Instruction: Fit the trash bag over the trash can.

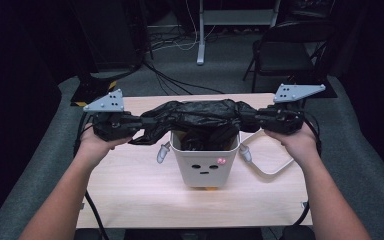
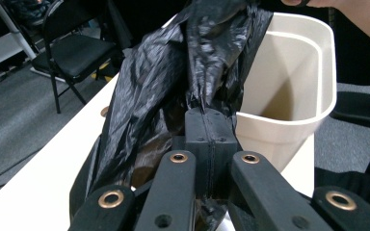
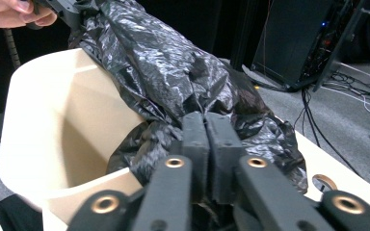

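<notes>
We find bare worktop (image 1: 130, 200) open on either side of the bin (image 1: 206, 167), whose mouth the stretched black bag (image 1: 200, 117) bars from above.

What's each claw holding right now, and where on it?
Both grip the black bag over the bin: left claw pinches one end, right claw the other.

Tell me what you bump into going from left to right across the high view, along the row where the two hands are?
left hand → left gripper → black plastic bag stretched over the cream bin → right gripper → right hand. Both grippers' jaws are clamped shut on the bag.
</notes>
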Demonstrator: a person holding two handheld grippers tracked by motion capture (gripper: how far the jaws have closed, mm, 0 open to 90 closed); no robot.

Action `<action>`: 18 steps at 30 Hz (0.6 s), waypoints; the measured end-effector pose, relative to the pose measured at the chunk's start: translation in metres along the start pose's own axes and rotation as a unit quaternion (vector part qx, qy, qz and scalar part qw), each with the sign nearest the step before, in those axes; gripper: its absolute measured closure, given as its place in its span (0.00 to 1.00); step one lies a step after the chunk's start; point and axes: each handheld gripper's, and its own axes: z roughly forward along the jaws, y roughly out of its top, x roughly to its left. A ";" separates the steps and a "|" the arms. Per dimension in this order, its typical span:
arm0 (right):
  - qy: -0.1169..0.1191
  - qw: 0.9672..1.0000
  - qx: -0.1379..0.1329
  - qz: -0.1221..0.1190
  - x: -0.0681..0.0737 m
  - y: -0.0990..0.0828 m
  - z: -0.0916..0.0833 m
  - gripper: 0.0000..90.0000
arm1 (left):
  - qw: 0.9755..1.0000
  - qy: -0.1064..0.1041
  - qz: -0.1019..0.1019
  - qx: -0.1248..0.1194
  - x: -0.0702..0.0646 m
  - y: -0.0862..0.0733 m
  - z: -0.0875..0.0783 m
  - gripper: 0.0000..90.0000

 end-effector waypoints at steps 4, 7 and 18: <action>-0.004 1.000 -0.011 -0.002 0.004 -0.013 -0.009 1.00 | 1.000 -0.001 -0.006 -0.003 -0.002 -0.007 -0.002 1.00; -0.005 1.000 -0.010 0.005 0.003 -0.025 -0.010 1.00 | 1.000 -0.004 -0.011 0.001 -0.003 -0.014 0.000 1.00; 0.003 0.999 -0.038 0.009 0.009 -0.030 -0.024 0.91 | 1.000 -0.016 0.001 -0.008 -0.015 -0.013 -0.003 1.00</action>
